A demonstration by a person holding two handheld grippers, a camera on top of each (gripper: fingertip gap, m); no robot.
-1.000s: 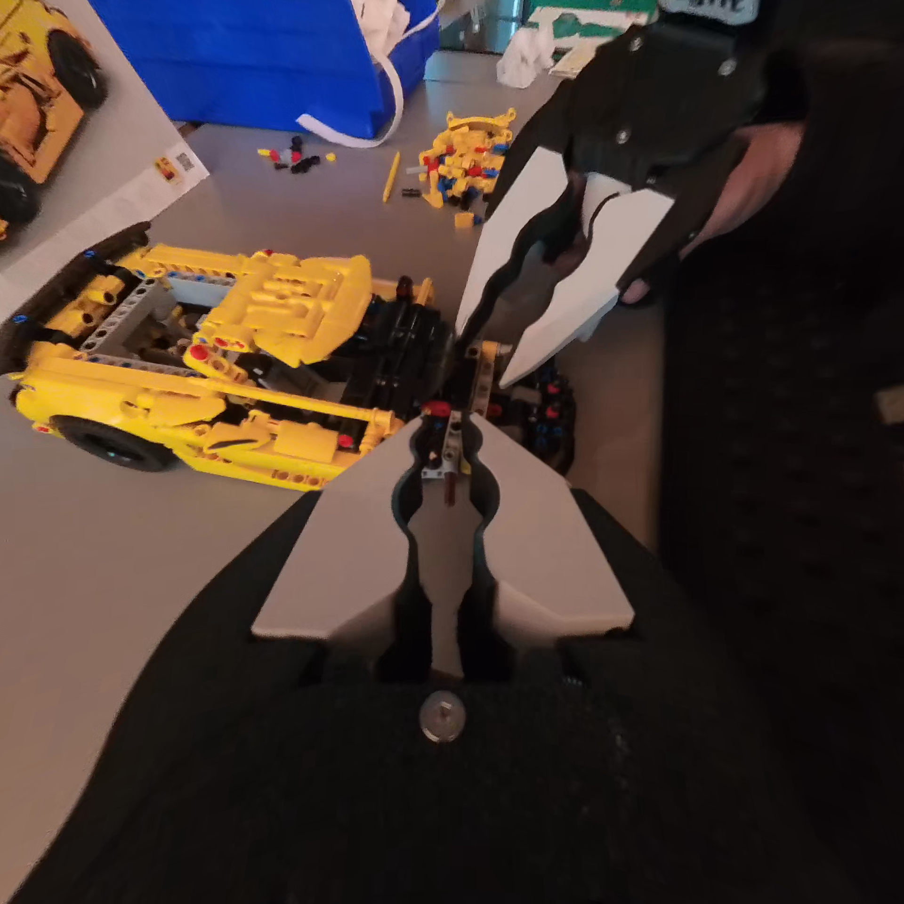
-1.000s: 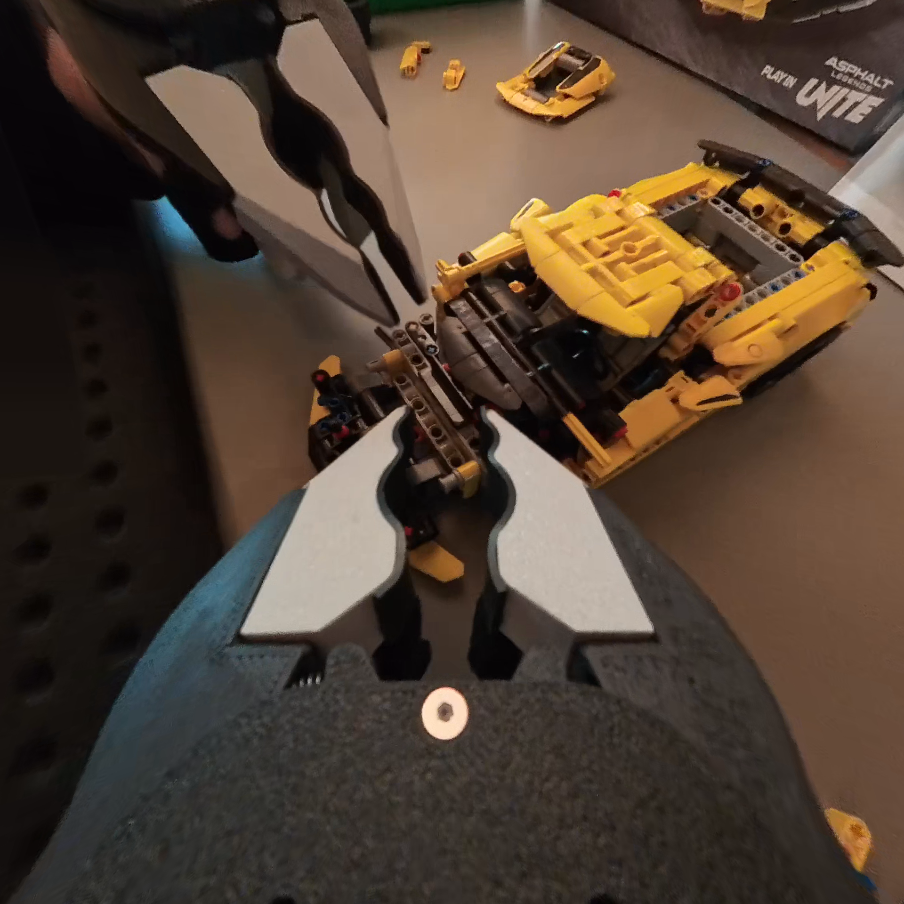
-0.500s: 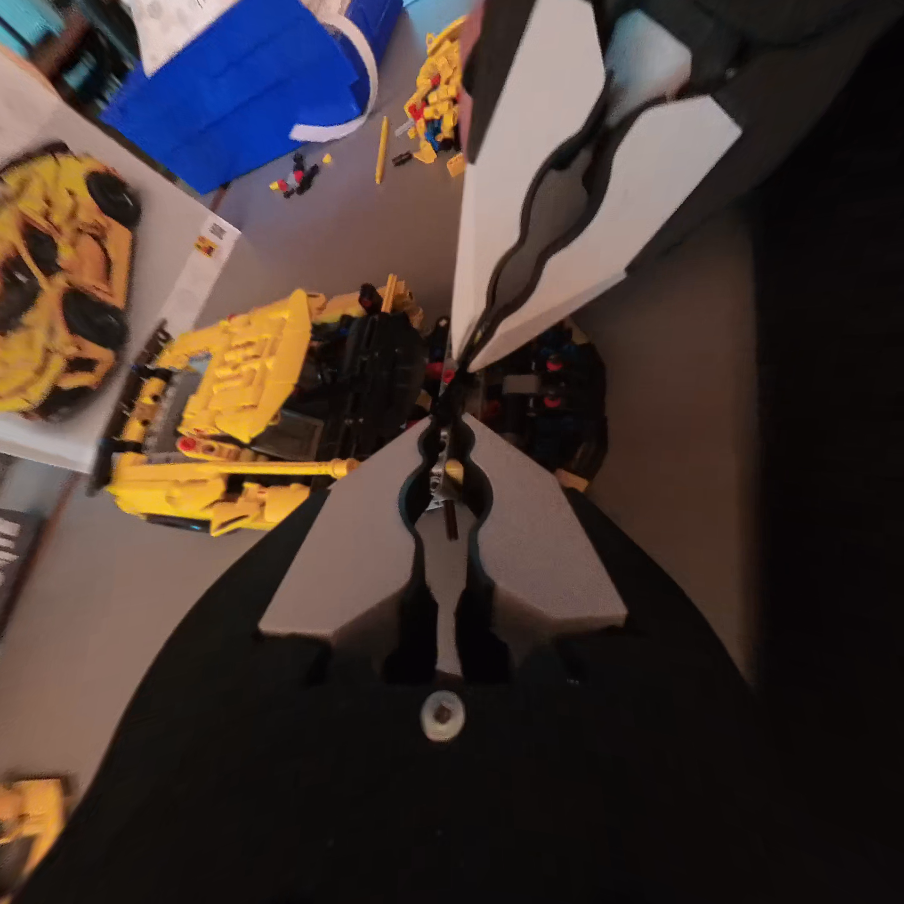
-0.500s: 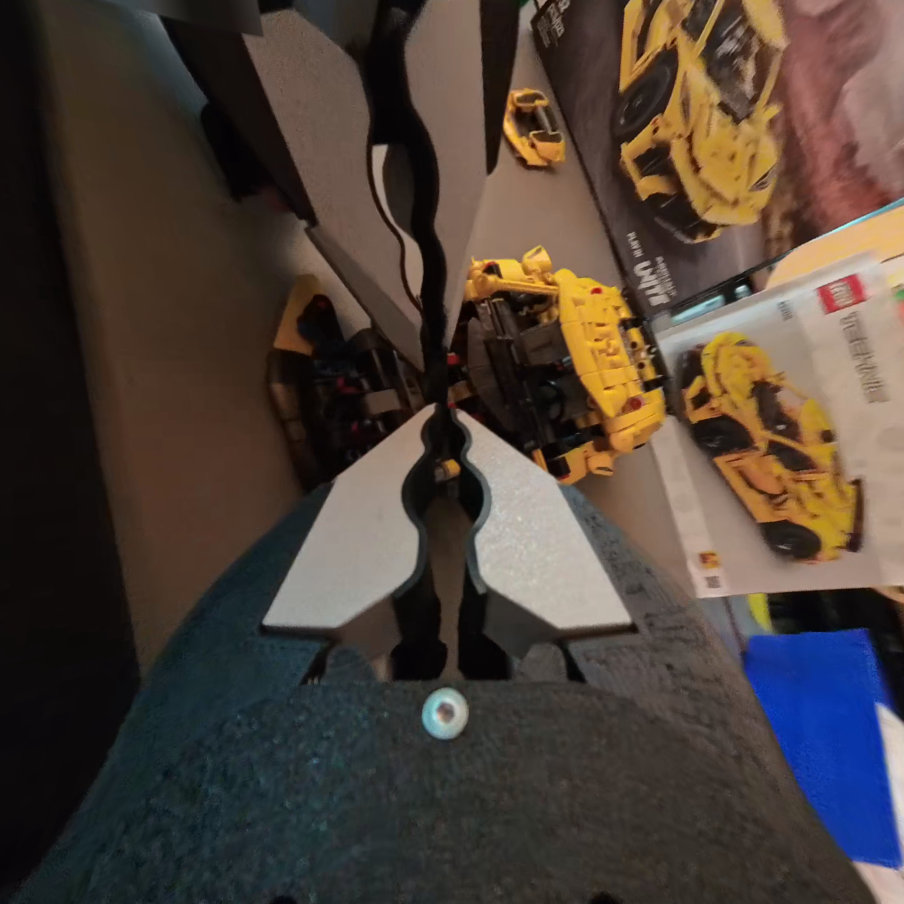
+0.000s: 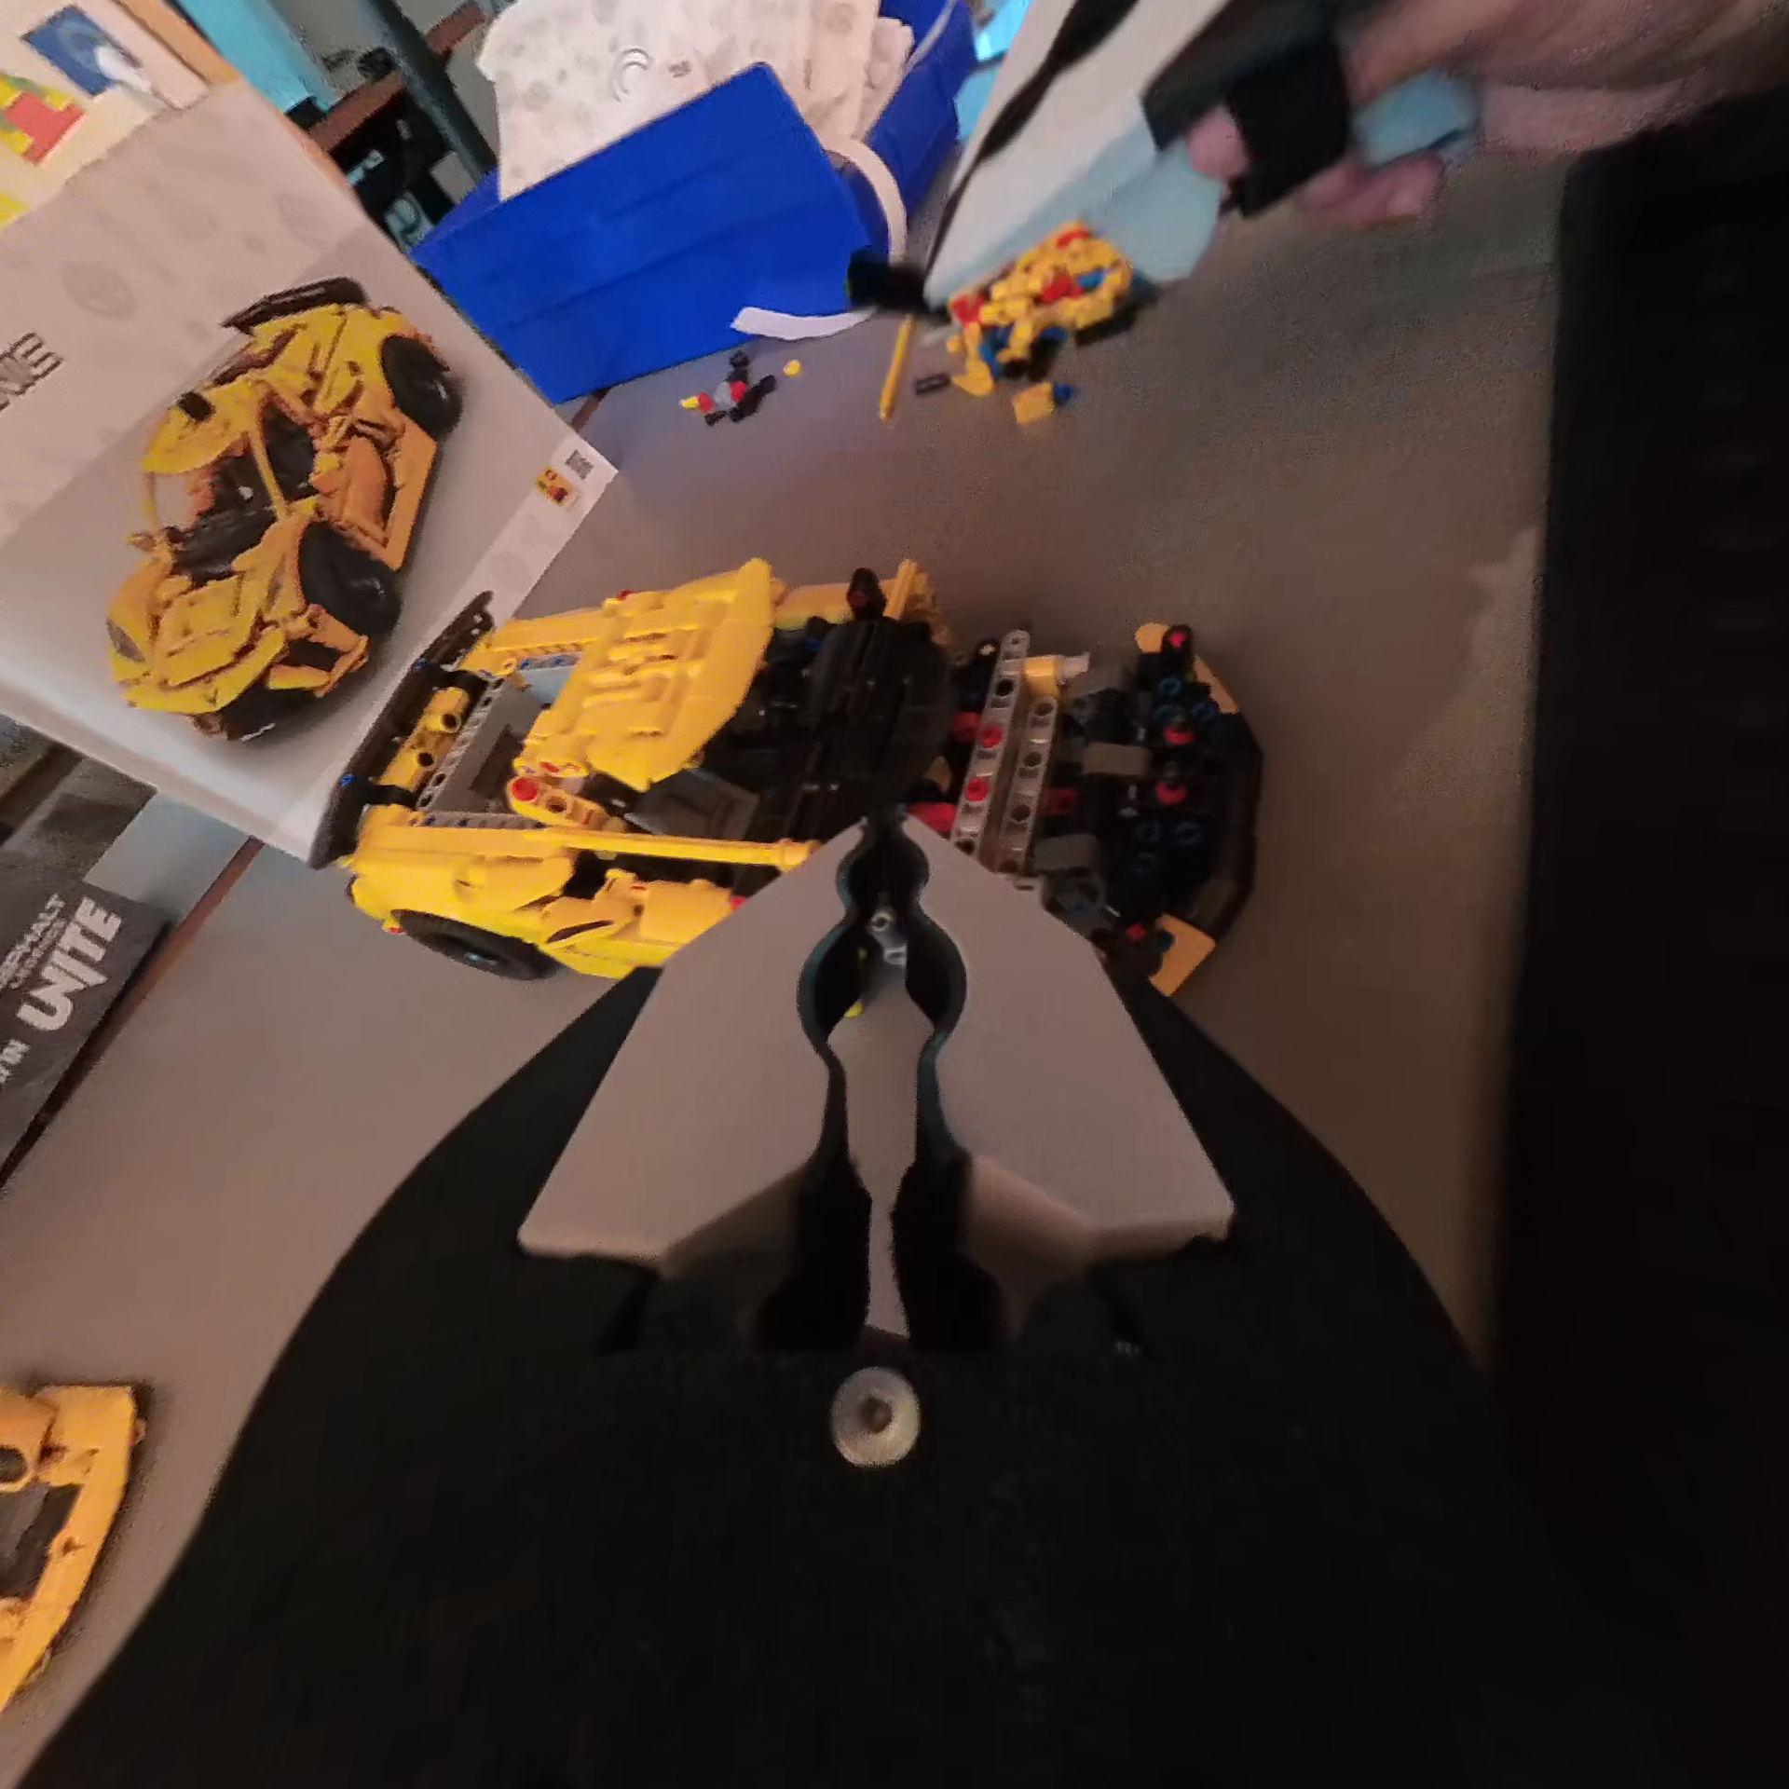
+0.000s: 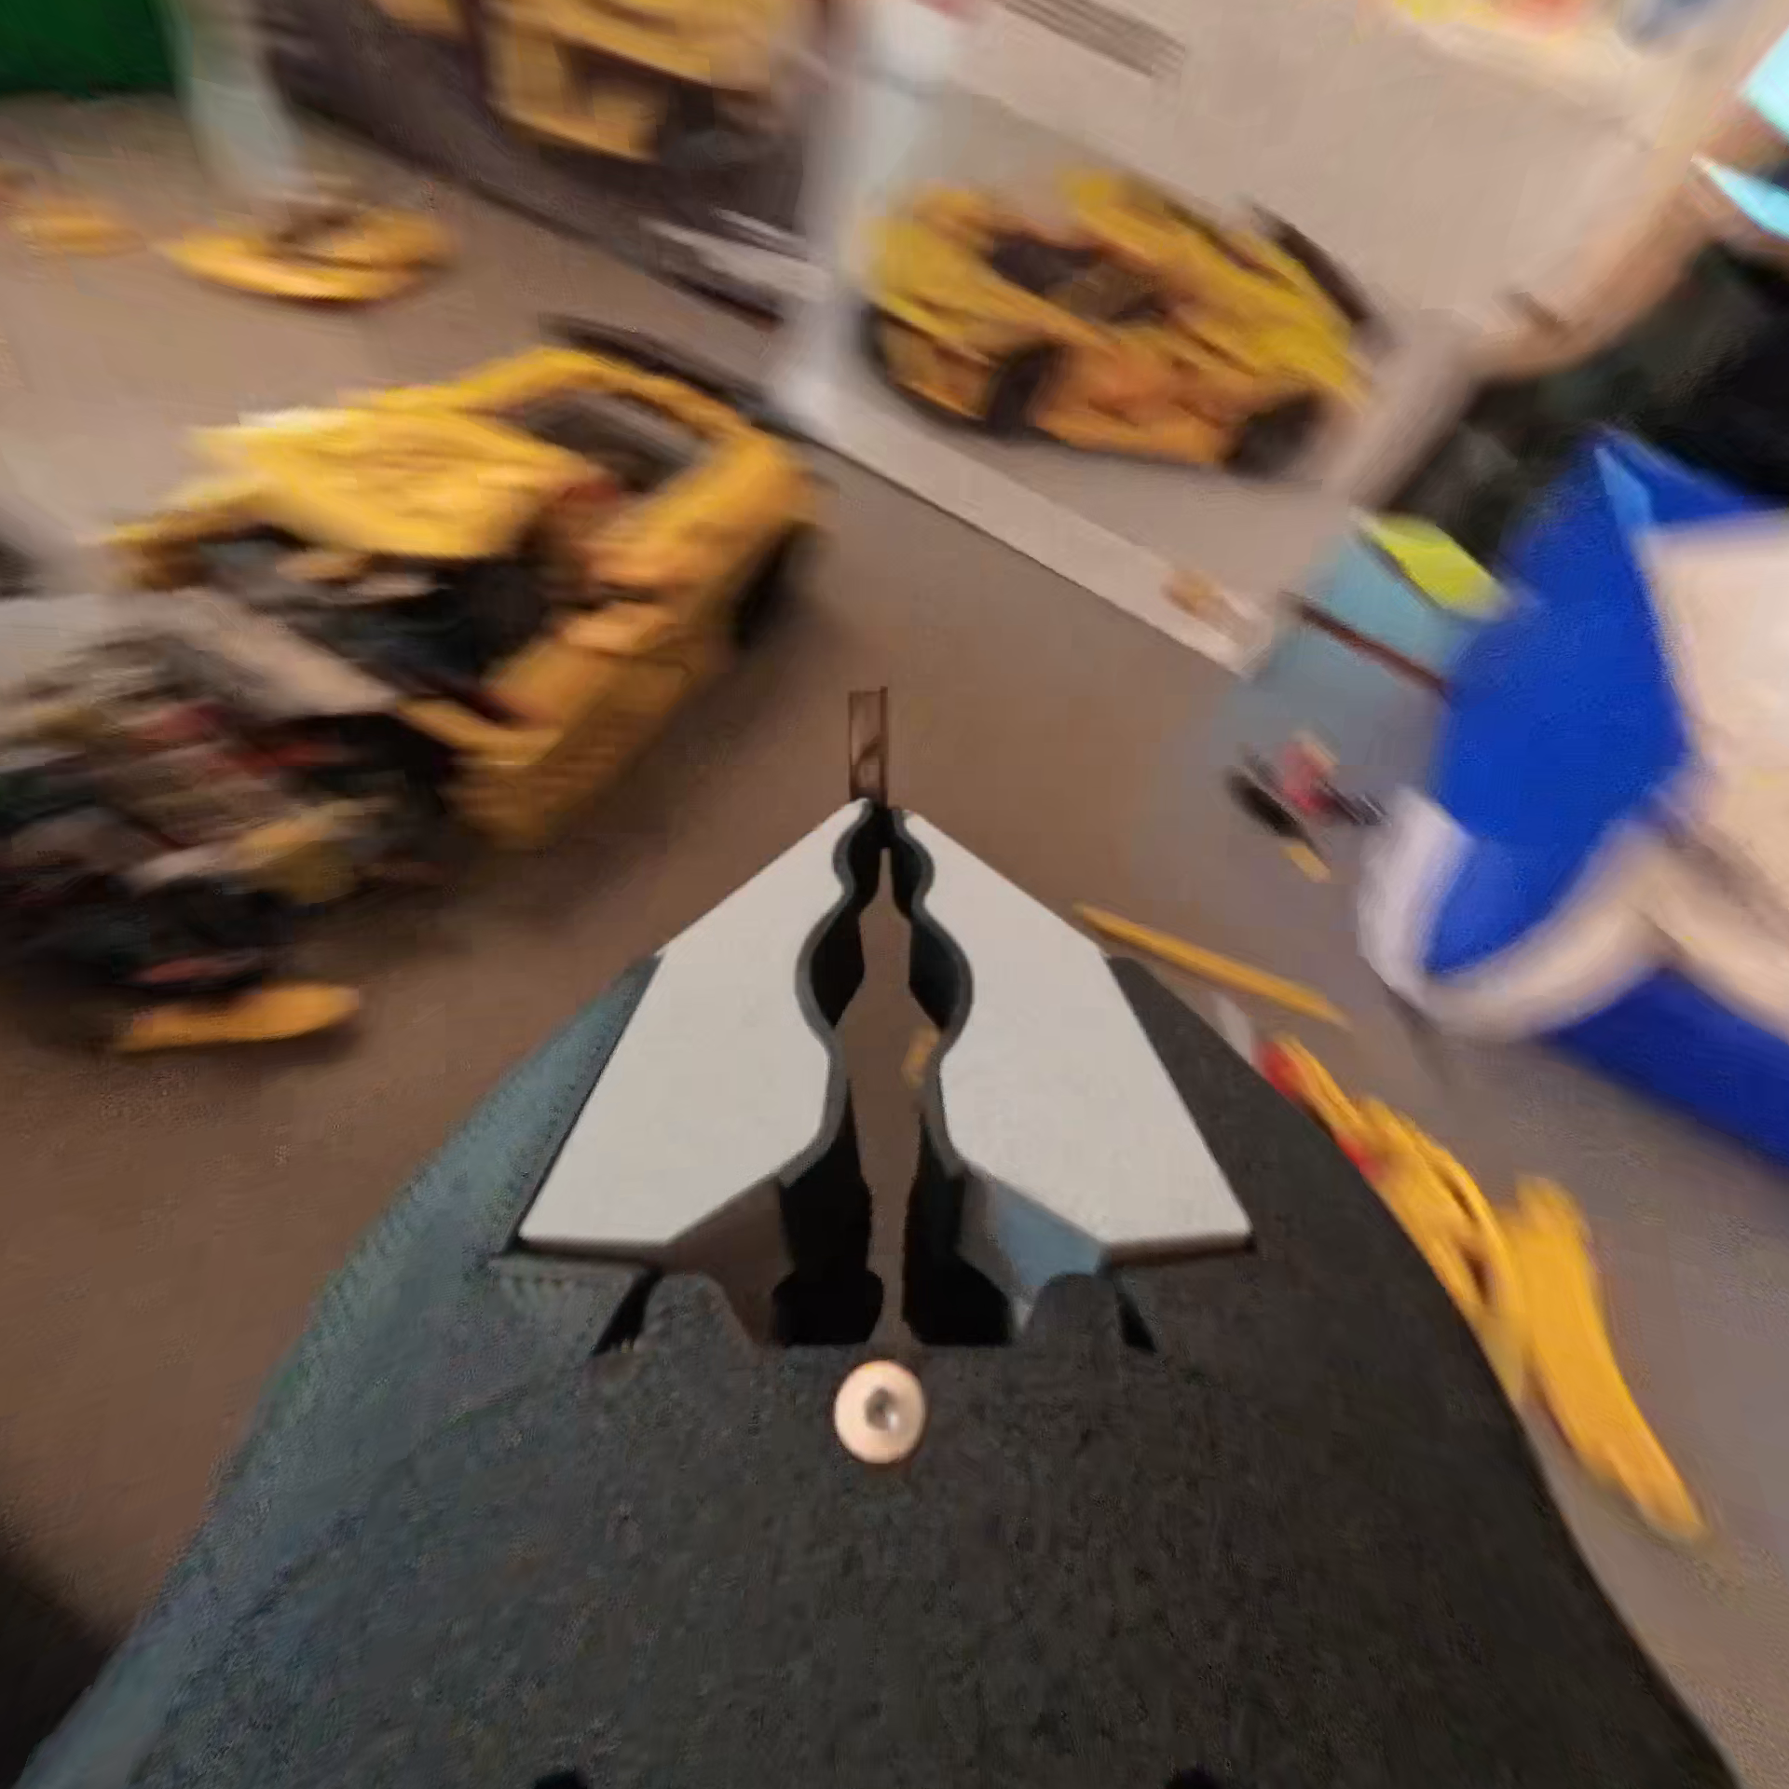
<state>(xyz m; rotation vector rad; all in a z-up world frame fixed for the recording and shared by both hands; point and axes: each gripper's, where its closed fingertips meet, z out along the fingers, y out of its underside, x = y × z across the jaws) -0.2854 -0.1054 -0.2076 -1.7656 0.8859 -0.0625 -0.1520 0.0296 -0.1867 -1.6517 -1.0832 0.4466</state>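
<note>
Grey plastic, a small connector piece point(image 5: 889, 931), is pinched in the closed left gripper point(image 5: 883, 833), just above the yellow brick car point(image 5: 620, 765). A thin brown pin point(image 6: 866, 741) is clamped at the closed right gripper's point(image 6: 879, 811) tips; such a shallow hold could be lost mid-swing.
</note>
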